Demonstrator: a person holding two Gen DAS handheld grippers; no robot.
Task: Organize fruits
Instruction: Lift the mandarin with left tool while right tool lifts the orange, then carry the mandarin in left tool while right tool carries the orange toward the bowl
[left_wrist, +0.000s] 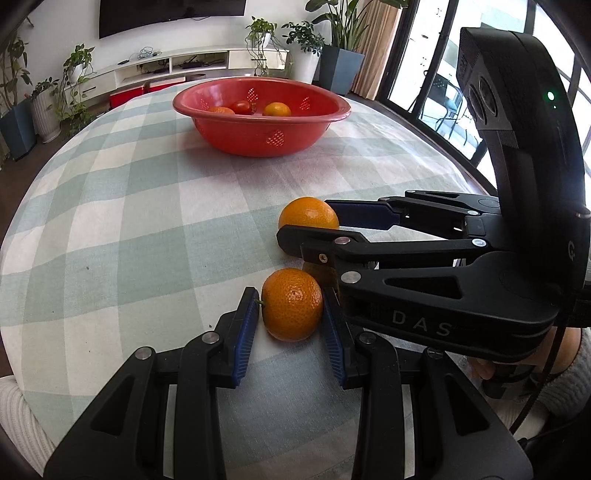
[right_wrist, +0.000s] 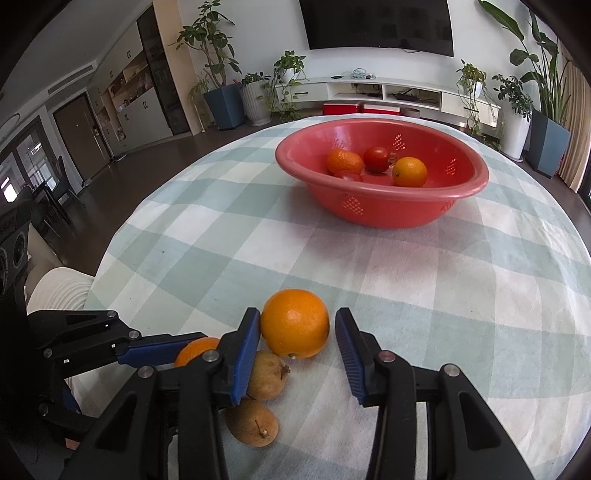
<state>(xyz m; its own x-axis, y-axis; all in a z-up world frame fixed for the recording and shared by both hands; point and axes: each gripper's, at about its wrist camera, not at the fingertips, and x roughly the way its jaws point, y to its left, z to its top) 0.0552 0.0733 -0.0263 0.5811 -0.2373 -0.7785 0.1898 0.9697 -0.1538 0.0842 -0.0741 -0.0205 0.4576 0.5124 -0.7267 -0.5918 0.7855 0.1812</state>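
One orange (left_wrist: 291, 303) is bracketed by the left gripper (left_wrist: 291, 317), another (right_wrist: 294, 323) by the right gripper (right_wrist: 297, 345), jaws apart on both, so each can be carried from the surface (right_wrist: 443, 295) to the red bowl (right_wrist: 384, 210).

The only readable lettering is "DAS", in pale spaced capitals on the black body of the right gripper (left_wrist: 308, 236), seen in the left wrist view low on its side near the handle. A small round logo mark sits on the edge of the camera housing (left_wrist: 517, 110) mounted above that gripper, but its form cannot be made out. Nothing on the red bowl (right_wrist: 384, 210), the checked tablecloth (right_wrist: 443, 295) or the fruit carries any text.
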